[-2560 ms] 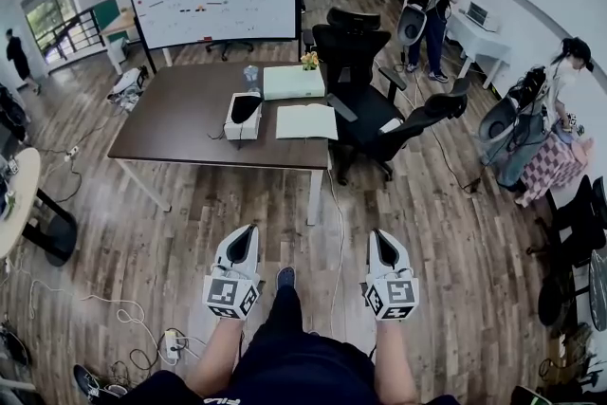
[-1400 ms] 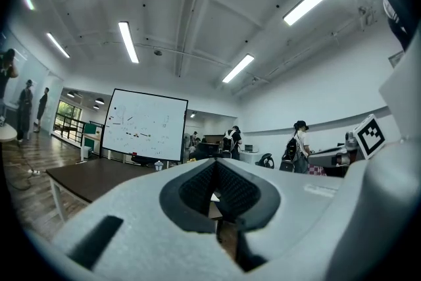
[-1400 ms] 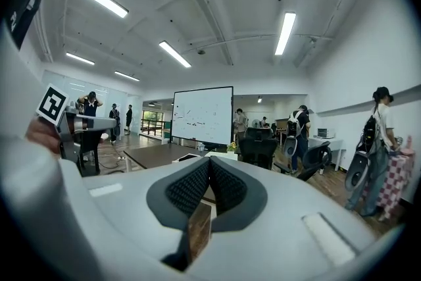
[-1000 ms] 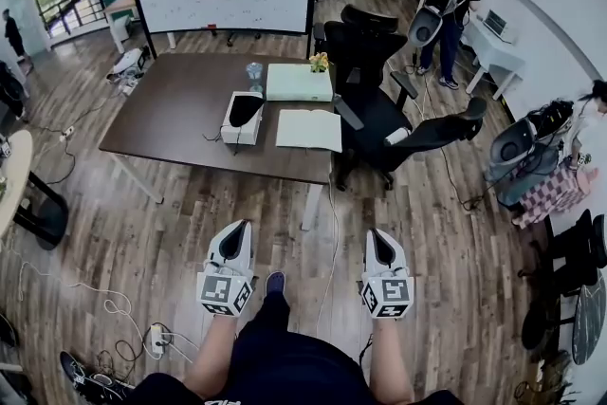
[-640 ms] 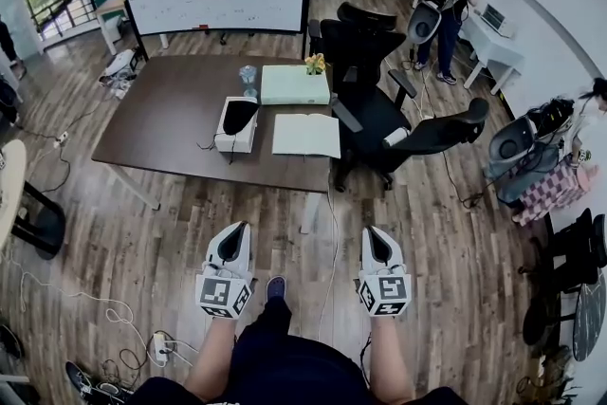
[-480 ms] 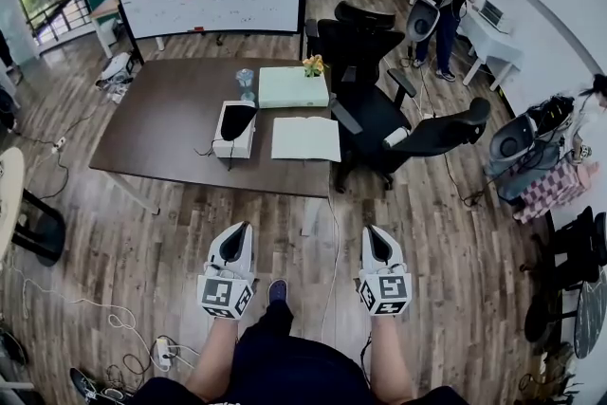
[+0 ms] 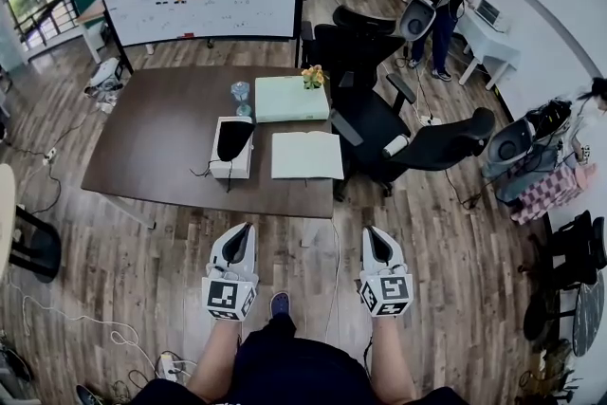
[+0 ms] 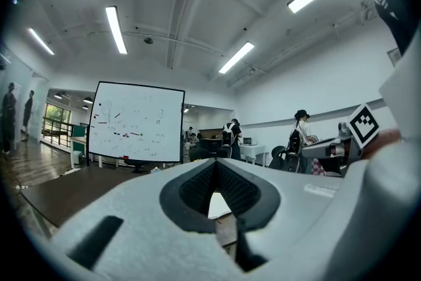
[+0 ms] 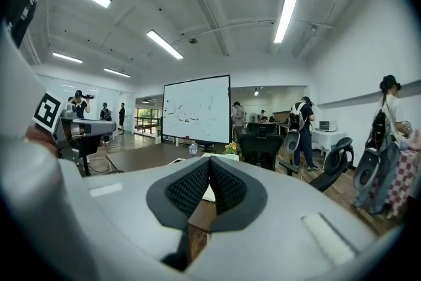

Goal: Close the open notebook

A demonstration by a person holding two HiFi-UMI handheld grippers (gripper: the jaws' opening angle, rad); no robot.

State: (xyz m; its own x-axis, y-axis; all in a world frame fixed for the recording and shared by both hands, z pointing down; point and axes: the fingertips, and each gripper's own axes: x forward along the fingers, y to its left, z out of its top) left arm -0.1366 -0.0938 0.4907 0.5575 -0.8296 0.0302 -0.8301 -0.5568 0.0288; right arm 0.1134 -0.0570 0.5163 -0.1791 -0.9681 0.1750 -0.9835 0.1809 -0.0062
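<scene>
The left gripper (image 7: 245, 237) and the right gripper (image 7: 375, 239) are both closed and empty, well apart from the notebook (image 7: 307, 155) lying open on the table (image 7: 152, 156), so I would step near first, then open one gripper to catch a cover edge.

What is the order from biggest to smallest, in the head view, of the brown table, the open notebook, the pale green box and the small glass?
1. brown table, by far the largest.
2. open notebook and pale green box: they look about alike, so unranked; the box lies farther from the camera.
3. glass, the smallest.
</scene>
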